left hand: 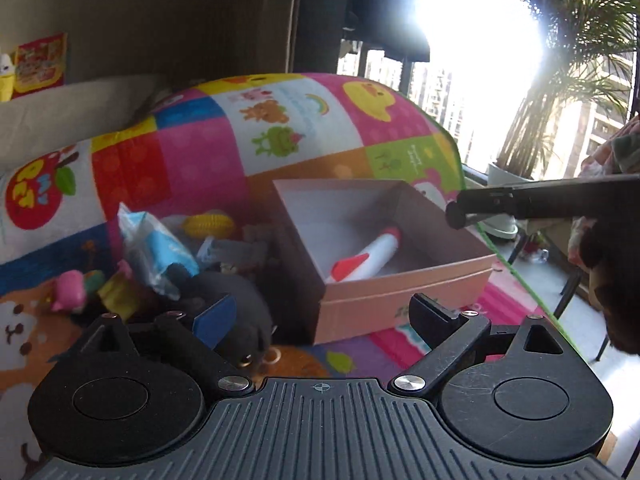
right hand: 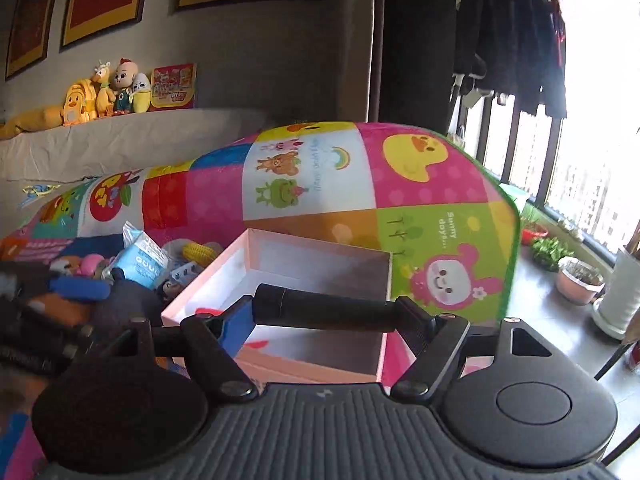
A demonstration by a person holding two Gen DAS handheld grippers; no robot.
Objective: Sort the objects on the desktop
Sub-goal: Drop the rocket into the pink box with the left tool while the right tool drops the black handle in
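Right gripper [right hand: 326, 314]: clamped on black cylinder [right hand: 324, 307], held crosswise, ends against the two fingers, just over pink box [right hand: 276, 364]; probably poised for dropping in. Left gripper [left hand: 320, 312]: wide open, empty, aimed between box [left hand: 400, 300] and toy heap, likely free for another pick. Inside box: white-and-red pen [left hand: 368, 254], lying flat on the floor. Left of box, unsorted: blue packet [left hand: 160, 248], yellow corn toy [left hand: 210, 224], pink toy [left hand: 70, 290], dark plush [left hand: 240, 312]. Underneath everything: patchwork mat [right hand: 312, 184].
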